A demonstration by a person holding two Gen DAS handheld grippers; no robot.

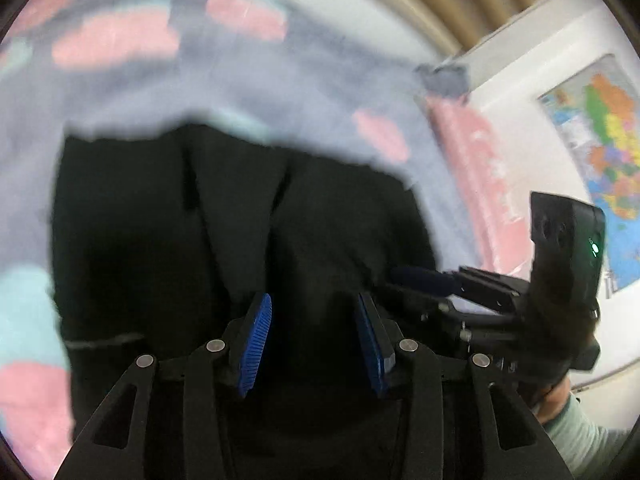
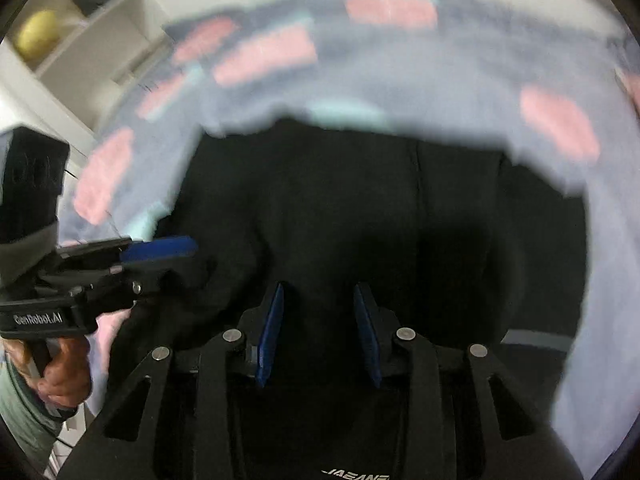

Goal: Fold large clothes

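A black garment (image 2: 360, 208) fills the middle, lying on a blurred bedspread (image 2: 460, 80) — grey-blue with pink patches. The right claw (image 2: 318, 332) hangs over it, blue pads apart. The left claw (image 2: 160, 254) enters from the left — its state unclear.

White walls, a colourful wall map (image 1: 608, 152), white shelving (image 2: 92, 40), a pastel-patched bedspread (image 1: 140, 92).

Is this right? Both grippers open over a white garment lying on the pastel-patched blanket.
Not quite: the garment is black, not white, as the left wrist view shows and the right wrist view confirms. The rest holds: the left gripper and right gripper both have their jaws apart over it, and it lies on the blanket with pink and mint patches.
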